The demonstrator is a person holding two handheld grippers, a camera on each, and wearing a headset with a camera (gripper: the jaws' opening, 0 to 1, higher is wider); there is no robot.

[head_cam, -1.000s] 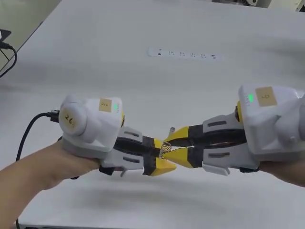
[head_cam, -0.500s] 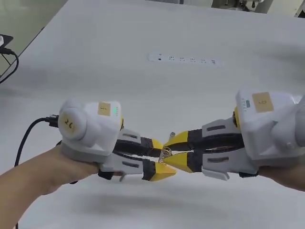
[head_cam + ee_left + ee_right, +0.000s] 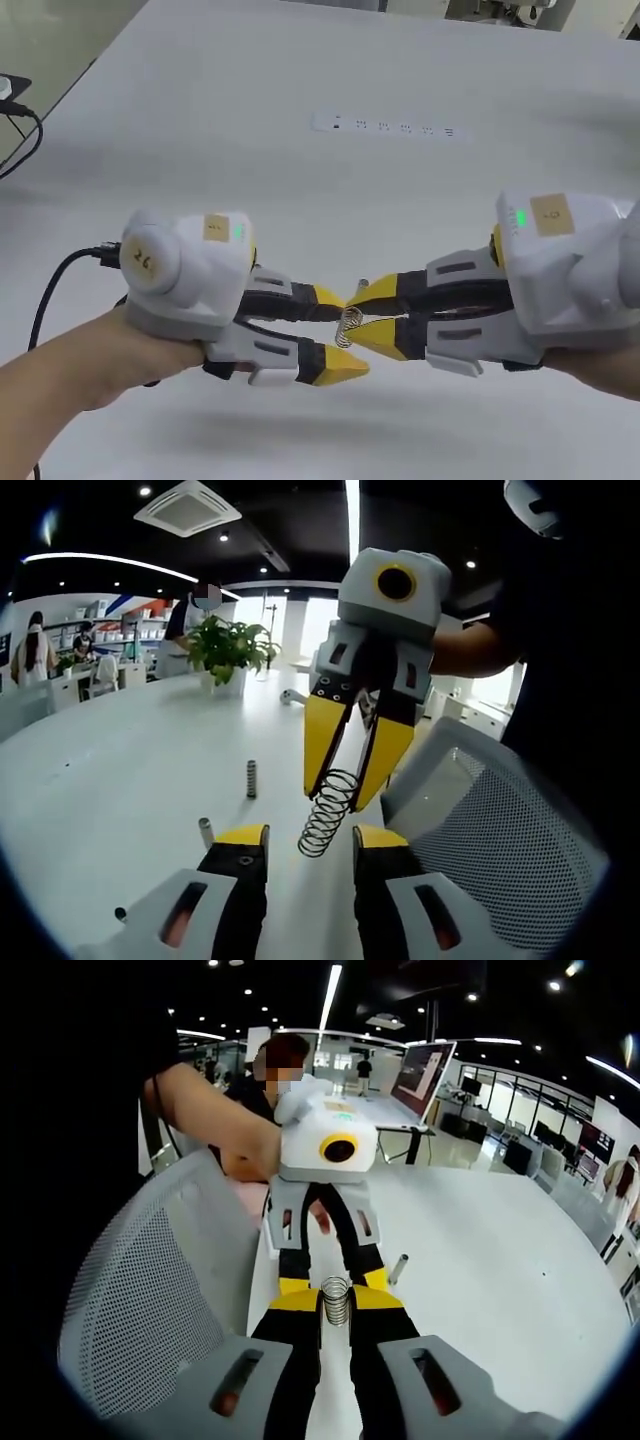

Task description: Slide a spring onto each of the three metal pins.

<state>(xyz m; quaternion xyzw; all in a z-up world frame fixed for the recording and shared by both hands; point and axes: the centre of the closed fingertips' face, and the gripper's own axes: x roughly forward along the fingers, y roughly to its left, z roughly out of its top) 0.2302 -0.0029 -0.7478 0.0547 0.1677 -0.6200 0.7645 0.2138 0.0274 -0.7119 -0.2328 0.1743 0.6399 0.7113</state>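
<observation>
Head view: the right gripper [image 3: 362, 318] and left gripper [image 3: 338, 332] meet tip to tip, low in the middle of the frame, over the white table [image 3: 300, 200]. Right one's clamped shut on the spring [image 3: 350, 322]. Left one's jaws are spread wide, with the spring's free end between them. Left gripper view has one pin [image 3: 251, 778] standing left of centre and another pin [image 3: 205, 831] just below it.

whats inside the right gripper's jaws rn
A coil spring, pinched near one end between the yellow tips of the right gripper. The rest sticks out free toward the open left gripper. The pinched end is covered by the tips, so the grip depth cannot be seen.
</observation>
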